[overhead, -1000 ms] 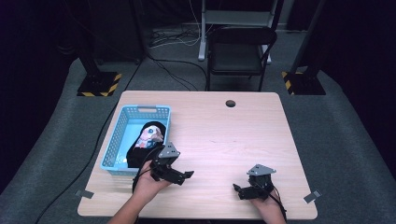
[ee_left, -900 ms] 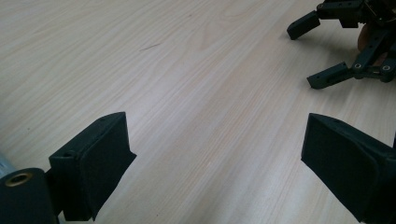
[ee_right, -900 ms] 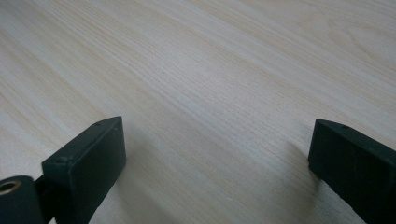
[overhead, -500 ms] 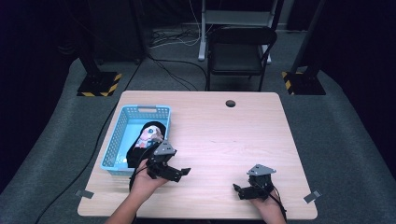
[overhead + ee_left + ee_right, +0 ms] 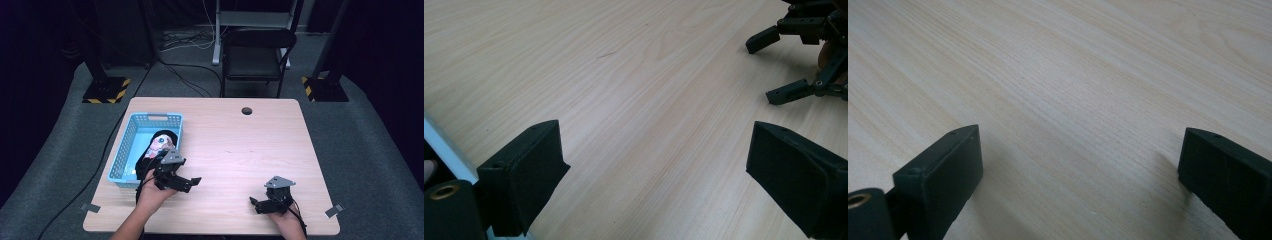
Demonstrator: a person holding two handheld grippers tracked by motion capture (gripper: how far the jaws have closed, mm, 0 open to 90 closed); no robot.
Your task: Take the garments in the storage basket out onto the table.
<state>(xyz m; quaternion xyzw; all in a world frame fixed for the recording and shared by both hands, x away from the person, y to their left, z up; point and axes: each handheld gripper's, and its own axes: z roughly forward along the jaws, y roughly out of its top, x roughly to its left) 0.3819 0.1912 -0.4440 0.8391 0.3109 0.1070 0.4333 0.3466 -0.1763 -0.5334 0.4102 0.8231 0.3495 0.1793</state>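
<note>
Left gripper (image 5: 192,181) sits just off the basket's (image 5: 131,135) near right corner, jaws wide with nothing but bare table (image 5: 240,145) between them. It points across toward the right gripper (image 5: 253,202), which sits at the table's near right, low over the wood; its jaws are wide too and hold nothing. The two grippers are well apart. In the left gripper view the right gripper (image 5: 774,67) sits top right and a strip of basket rim (image 5: 446,150) runs behind the left jaw. Basket is at table left, holding a dark item with a pale patterned piece (image 5: 159,145) on it; can't tell what it is
</note>
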